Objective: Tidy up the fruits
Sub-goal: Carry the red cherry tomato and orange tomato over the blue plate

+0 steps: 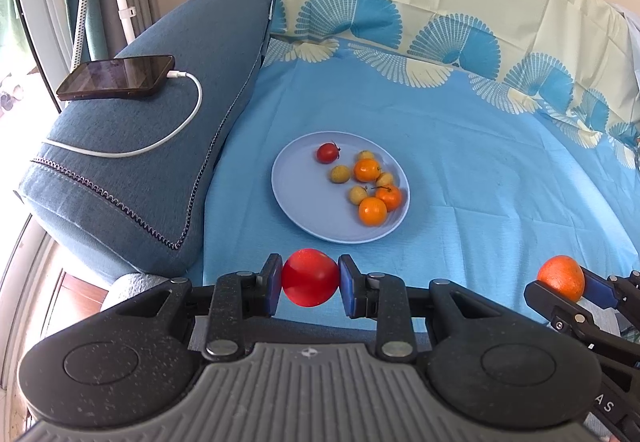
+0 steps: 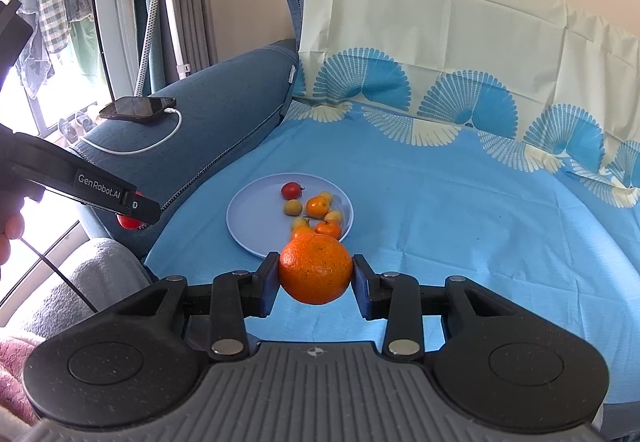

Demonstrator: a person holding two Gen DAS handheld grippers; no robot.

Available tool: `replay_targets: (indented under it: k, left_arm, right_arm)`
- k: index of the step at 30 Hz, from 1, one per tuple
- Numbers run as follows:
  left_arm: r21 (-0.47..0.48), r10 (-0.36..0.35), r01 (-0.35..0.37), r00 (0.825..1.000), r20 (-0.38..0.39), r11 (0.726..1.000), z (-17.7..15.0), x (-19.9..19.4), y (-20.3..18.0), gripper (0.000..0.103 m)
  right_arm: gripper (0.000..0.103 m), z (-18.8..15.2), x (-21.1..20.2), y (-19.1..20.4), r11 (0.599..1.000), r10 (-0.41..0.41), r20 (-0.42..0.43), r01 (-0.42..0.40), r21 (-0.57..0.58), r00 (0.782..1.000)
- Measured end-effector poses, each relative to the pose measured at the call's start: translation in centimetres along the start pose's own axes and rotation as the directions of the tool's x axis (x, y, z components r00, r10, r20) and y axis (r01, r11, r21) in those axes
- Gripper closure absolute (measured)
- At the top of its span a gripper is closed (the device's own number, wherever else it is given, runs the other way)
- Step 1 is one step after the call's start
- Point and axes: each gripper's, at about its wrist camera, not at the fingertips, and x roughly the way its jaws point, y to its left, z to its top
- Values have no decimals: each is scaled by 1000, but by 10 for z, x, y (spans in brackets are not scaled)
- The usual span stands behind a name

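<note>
Fruits (image 1: 366, 183) on plate (image 1: 296, 197); phone (image 1: 116, 77) on armrest (image 1: 160, 145), left of plate.

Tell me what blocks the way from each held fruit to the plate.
Nothing visible does. The left tool grips a red tomato and the right tool grips an orange; only bare blue cloth lies between them and the plate. The plate's left half is free of fruit.
</note>
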Motion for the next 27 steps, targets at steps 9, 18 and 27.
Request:
replay_targets:
  k: [9,18,27]
  left_arm:
    - [-3,11,-11,1000,-11,1000,18,16,-2,70]
    - [-6,25,-25,999,-33,1000,41,44,-3,70]
    - [12,44,-44,997,-63,999,70,88,-7,70]
  right_arm:
    - [63,7,17,-6,1000,8,-13,-8,16,1000]
    - [63,16,45,-12,1000,22,-34,-21,21,999]
    - [63,31,91,-16,999,36,-54,-35,18,998]
